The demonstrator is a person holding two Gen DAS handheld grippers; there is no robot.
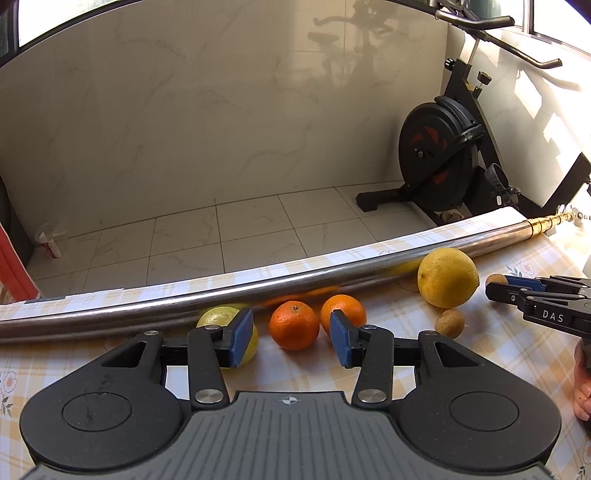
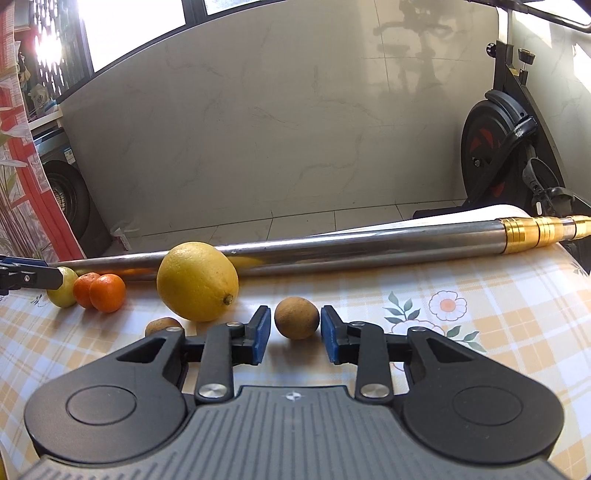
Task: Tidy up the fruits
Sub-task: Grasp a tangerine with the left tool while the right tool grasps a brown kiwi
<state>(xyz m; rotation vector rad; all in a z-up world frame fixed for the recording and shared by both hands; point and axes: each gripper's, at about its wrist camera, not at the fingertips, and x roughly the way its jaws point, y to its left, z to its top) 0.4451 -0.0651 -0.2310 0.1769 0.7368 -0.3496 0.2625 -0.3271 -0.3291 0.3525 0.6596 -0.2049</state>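
My right gripper (image 2: 294,334) sits slightly apart around the brown fruit (image 2: 296,318); left gripper (image 1: 291,339) gapes empty, half-hiding a guava (image 1: 225,321).

Pale marbled walls (image 1: 221,110) meet a white tiled floor (image 1: 229,236), and sunlight throws the shadow of a black exercise bike (image 1: 443,158) standing in the right corner. Bright windows (image 2: 129,29) run along the top; a red patterned curtain (image 2: 22,177) hangs at left.

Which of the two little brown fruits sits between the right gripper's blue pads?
The rounder brown fruit, right of the big lemon. It lies between the right gripper pads, with gaps either side. The other brown fruit sits left, outside them.
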